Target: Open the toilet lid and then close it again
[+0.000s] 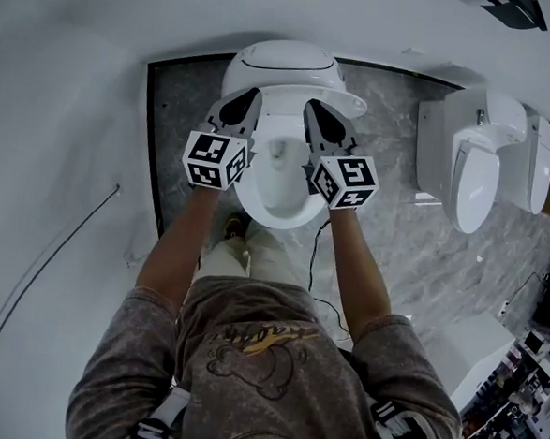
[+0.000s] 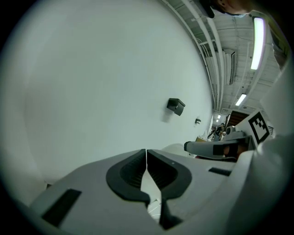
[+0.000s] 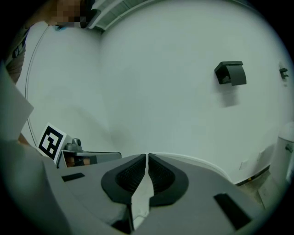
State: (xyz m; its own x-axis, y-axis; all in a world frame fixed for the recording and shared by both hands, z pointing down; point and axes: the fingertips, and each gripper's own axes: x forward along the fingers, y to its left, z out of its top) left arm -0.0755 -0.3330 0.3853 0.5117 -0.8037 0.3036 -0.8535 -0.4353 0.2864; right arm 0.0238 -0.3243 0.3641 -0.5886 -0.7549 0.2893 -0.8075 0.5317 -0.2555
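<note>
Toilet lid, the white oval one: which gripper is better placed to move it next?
Slightly the right gripper: its shut jaws look to reach the white oval toilet lid nearer the middle of its front edge. The left gripper, also shut, sits almost mirrored.

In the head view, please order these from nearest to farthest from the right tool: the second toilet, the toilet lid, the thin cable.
1. Toilet lid, just ahead of the right tool.
2. Second toilet, to the right.
3. Thin cable, far left.

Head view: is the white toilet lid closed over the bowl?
No, the white toilet lid stands raised and the open bowl shows.
</note>
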